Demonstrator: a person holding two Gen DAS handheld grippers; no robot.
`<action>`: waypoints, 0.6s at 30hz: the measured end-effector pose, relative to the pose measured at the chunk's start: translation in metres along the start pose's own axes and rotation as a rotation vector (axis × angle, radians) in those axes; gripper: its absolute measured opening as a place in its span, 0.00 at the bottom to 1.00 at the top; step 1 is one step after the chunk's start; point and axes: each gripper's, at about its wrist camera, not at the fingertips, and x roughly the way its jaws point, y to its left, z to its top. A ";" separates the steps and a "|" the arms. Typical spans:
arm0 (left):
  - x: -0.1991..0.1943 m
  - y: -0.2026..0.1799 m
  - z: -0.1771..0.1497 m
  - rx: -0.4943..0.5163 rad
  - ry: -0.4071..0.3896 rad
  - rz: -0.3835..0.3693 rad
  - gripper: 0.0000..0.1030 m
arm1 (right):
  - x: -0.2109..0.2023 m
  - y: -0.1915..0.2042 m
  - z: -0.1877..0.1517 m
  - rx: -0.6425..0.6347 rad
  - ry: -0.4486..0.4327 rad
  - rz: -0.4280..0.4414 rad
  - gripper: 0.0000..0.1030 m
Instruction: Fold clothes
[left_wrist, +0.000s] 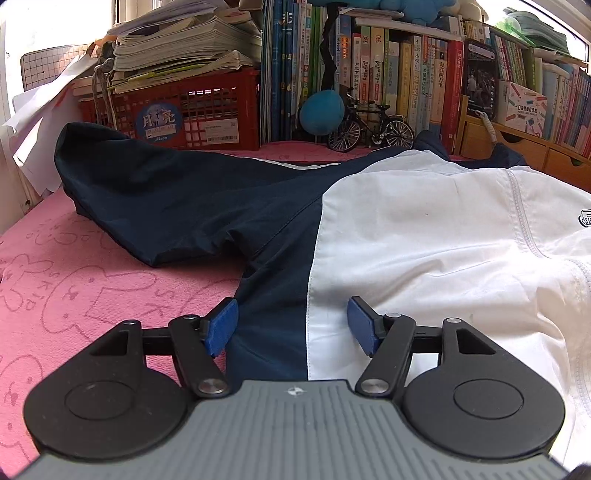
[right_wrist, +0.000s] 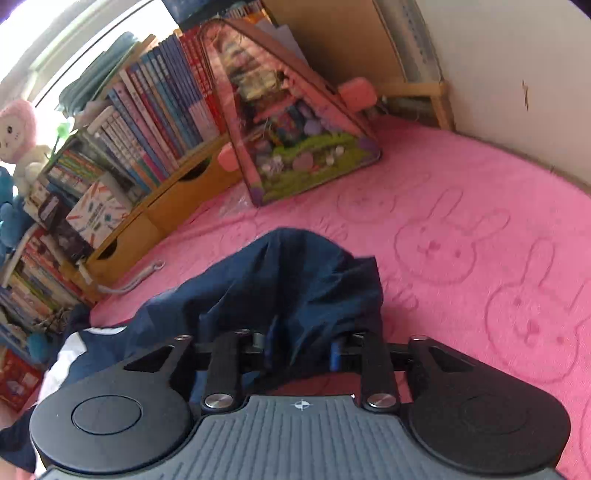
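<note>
While the left tongs (left_wrist: 292, 326) hang with their blue pads spread wide and nothing between them, they hover just above the lower edge of a navy-and-white jacket (left_wrist: 406, 236), right over the seam where navy meets white. That jacket lies flat on a pink bunny-print blanket (left_wrist: 66, 280), its body running away from the tongs and one navy sleeve (left_wrist: 155, 184) stretching far to the left toward a red crate (left_wrist: 184, 110) of papers and a row of books. The right tongs (right_wrist: 303, 349) are clamped on a bunched navy sleeve end (right_wrist: 295, 280), raised off the blanket. Judging from this, the right hand leads the fold, carrying its sleeve across toward the jacket's body on its left.
</note>
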 end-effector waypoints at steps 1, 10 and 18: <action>0.000 0.000 0.000 -0.001 0.000 0.001 0.65 | -0.004 -0.006 -0.002 0.046 0.016 0.031 0.77; 0.001 0.001 0.000 -0.012 0.006 0.008 0.70 | 0.004 -0.045 0.022 0.417 -0.087 0.045 0.82; 0.001 0.001 0.000 -0.011 0.006 0.008 0.70 | 0.017 0.105 0.036 0.032 -0.270 0.053 0.23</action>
